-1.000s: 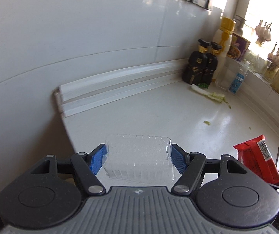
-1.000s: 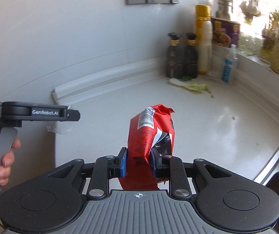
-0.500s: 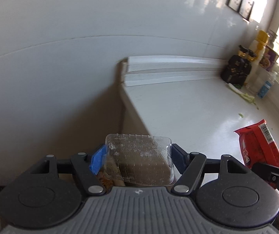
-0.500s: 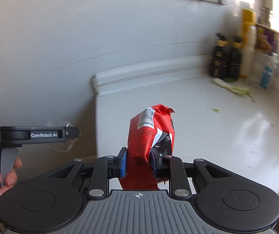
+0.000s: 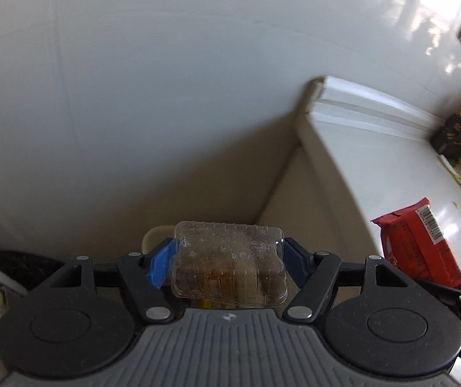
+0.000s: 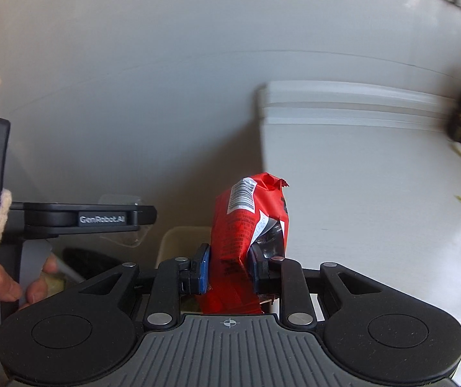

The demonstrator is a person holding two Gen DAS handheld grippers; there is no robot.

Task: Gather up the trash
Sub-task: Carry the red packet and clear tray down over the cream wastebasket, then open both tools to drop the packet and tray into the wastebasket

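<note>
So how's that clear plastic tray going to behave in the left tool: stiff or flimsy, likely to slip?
The clear plastic tray looks thin-walled and ribbed, so probably light and somewhat springy. It spans the left tool between the blue pads without visibly buckling, so the hold seems gentle enough. Smooth plastic gripped only at its ends could slip or pop out if squeezed harder.

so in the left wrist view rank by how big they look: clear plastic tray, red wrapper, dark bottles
1. clear plastic tray, closest to the camera, which inflates it
2. red wrapper, partly hidden
3. dark bottles, far off and blurred
</note>
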